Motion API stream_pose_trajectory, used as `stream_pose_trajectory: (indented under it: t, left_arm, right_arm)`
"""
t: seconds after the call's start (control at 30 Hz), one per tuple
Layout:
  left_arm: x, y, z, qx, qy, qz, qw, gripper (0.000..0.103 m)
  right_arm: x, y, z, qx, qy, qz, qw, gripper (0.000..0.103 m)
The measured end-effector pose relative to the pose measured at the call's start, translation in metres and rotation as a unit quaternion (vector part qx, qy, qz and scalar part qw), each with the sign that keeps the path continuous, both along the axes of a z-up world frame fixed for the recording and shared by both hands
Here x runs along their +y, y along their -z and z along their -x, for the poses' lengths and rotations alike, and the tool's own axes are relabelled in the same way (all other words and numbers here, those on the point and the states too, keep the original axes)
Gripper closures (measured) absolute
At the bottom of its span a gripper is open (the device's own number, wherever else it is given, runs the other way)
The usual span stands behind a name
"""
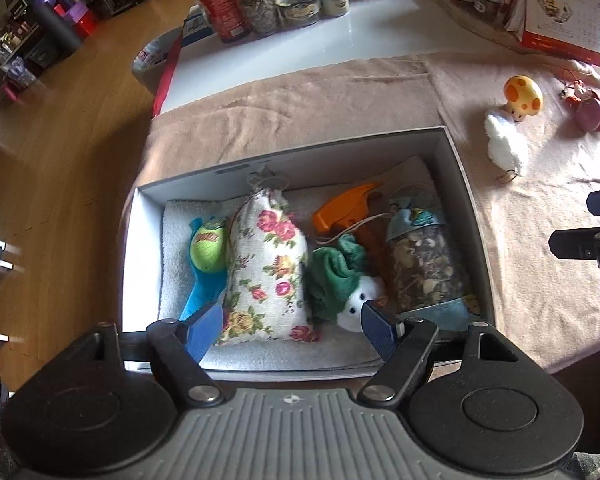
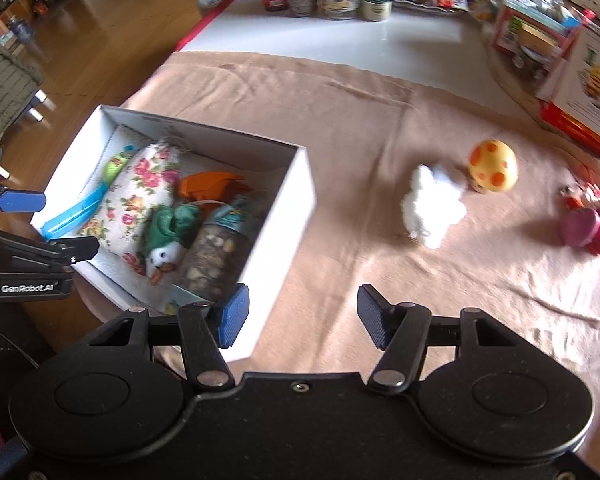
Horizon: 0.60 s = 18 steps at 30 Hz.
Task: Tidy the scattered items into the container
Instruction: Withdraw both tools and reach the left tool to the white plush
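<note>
From the left wrist, the left gripper [image 1: 292, 320] hangs over the white box [image 1: 465, 196] with its jaws spread and nothing between them; below lie a flowered pouch [image 1: 266, 264], a green ball toy [image 1: 208, 249], an orange sprayer top [image 1: 345, 208], a green-capped plush [image 1: 339, 276] and a bag of dried mix [image 1: 427, 264]. That side's work looks done, so the step in hand seems to be moving on to what is left. From the right wrist, the right gripper [image 2: 298, 318] is also spread and empty, above the cloth [image 2: 339, 128] just beside the box wall [image 2: 296, 200]. Out on the cloth, well apart from it, sit a white fluffy toy [image 2: 431, 208] touching a yellow mushroom toy [image 2: 493, 166], and farther right a red and pink trinket [image 2: 585, 224], too blurred to name surely. The next move probably calls for reaching to the fluffy toy, closing on it without knocking the mushroom.
</note>
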<state>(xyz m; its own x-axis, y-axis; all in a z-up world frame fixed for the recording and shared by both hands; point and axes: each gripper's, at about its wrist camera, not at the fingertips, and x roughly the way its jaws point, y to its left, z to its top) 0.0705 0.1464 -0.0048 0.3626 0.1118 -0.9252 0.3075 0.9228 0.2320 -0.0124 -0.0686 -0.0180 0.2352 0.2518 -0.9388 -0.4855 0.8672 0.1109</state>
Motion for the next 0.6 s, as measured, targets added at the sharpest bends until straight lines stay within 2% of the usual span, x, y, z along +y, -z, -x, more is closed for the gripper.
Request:
stream_pose_trajectory:
  t: [0.23, 0.37, 0.47, 0.6]
  left_arm:
    - [-0.085, -0.012, -0.002, -0.012, 0.041, 0.027, 0.9987, 0.025]
    - [-0.141, -0.009, -0.007, -0.013, 0.057, 0.056, 0.9967, 0.025]
    - [-0.183, 0.001, -0.013, -0.005, 0.061, 0.076, 0.9952, 0.024]
    - [-0.231, 0.028, -0.023, 0.010, 0.056, 0.094, 0.9940, 0.024]
  right_arm:
    - [-0.071, 0.005, -0.014, 0.004, 0.062, 0.011, 0.998, 0.044]
    - [-0.120, 0.011, -0.024, 0.008, 0.107, 0.020, 0.994, 0.044]
    - [-0.154, 0.017, -0.030, 0.012, 0.138, 0.028, 0.990, 0.044]
    - [-0.196, 0.025, -0.035, 0.020, 0.174, 0.032, 0.984, 0.044]
